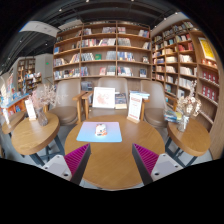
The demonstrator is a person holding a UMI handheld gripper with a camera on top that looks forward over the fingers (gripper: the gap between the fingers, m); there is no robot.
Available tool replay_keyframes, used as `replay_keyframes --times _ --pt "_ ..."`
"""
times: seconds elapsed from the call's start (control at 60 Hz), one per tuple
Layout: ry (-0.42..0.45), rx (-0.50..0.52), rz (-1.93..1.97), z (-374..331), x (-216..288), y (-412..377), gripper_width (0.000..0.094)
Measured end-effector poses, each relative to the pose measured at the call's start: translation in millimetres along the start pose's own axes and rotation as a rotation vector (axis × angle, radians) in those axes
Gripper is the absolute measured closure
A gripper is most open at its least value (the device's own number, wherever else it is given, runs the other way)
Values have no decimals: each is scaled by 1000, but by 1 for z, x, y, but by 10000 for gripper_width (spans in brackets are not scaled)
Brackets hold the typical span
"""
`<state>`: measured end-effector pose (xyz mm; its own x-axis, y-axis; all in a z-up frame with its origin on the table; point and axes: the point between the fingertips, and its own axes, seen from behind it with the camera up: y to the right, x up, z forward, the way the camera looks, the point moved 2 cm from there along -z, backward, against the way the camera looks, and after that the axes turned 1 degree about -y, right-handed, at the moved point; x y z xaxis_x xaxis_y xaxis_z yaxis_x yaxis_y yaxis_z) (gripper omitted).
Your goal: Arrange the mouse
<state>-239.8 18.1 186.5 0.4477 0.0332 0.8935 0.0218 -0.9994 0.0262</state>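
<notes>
We find a small pale object, likely the mouse (101, 129), lying on a light blue mat (99, 132) near the middle of the frame; it is too small for us to be sure of its shape. The mat sits flat on a round wooden table (112, 160), slightly left of the table's middle.

The gripper (111, 160) shows at the bottom of the frame, its two fingers spread wide apart with nothing between them but bare tabletop. We note a magenta pad (76, 158) on the left finger and another (146, 157) on the right. The mat and mouse lie ahead of the fingers, well apart from both.

At the far side of the table stand a white sign (104, 98) and a second upright card (135, 105). Another wooden table (33, 133) sits at middle left, one more at middle right (192, 135). Tall bookshelves (104, 55) fill the upper half of the frame.
</notes>
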Motion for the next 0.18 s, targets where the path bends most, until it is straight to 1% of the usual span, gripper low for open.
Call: replay_keyframes --times 0.1,0.183 --pt "19 19 -8 -16 -5 2 74" --pt "7 44 -4 -24 -13 0 77"
